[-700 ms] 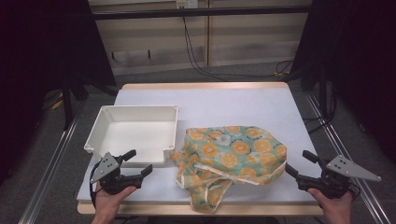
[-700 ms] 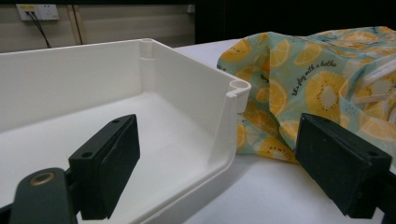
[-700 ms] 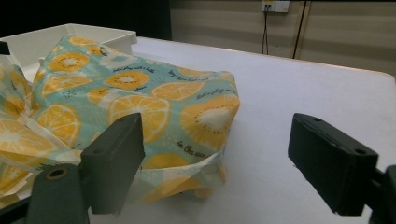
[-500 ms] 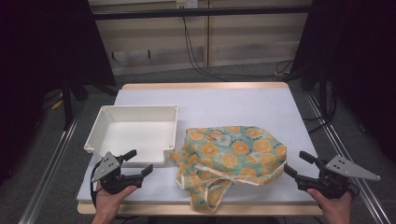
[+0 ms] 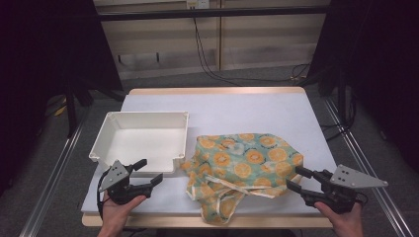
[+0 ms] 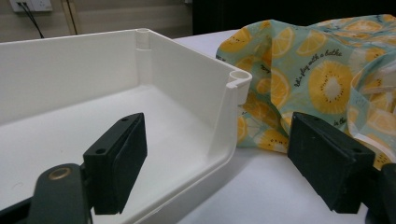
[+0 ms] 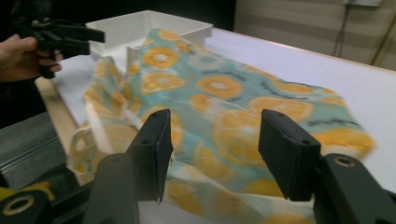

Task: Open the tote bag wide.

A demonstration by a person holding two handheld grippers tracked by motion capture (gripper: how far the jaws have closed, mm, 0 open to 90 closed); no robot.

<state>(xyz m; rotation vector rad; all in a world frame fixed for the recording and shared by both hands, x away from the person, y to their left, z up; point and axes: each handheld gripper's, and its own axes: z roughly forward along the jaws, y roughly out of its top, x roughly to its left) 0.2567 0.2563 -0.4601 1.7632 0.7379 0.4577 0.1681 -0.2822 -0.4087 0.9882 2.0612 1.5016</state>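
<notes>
A teal cloth bag printed with orange slices [image 5: 244,165] lies crumpled on the table's front right half, its pale straps [image 5: 237,187] trailing toward the front edge. A white plastic tray [image 5: 143,143] stands to its left with nothing in it. My left gripper [image 5: 150,173] is open at the tray's near right corner [image 6: 236,79], with the bag [image 6: 322,70] beyond. My right gripper [image 5: 295,178] is open at the bag's near right edge, its jaws framing the cloth [image 7: 219,107] without touching it.
The white table top [image 5: 237,108] stretches bare behind the tray and bag. A wooden edge [image 5: 148,219] runs along the front. Metal rails [image 5: 49,187] flank the table, and cables [image 5: 212,69] hang by the back wall. The other hand and gripper [image 7: 51,37] show far left.
My right gripper has moved left, closer to the bag's right edge. The left gripper has stayed by the tray's corner.
</notes>
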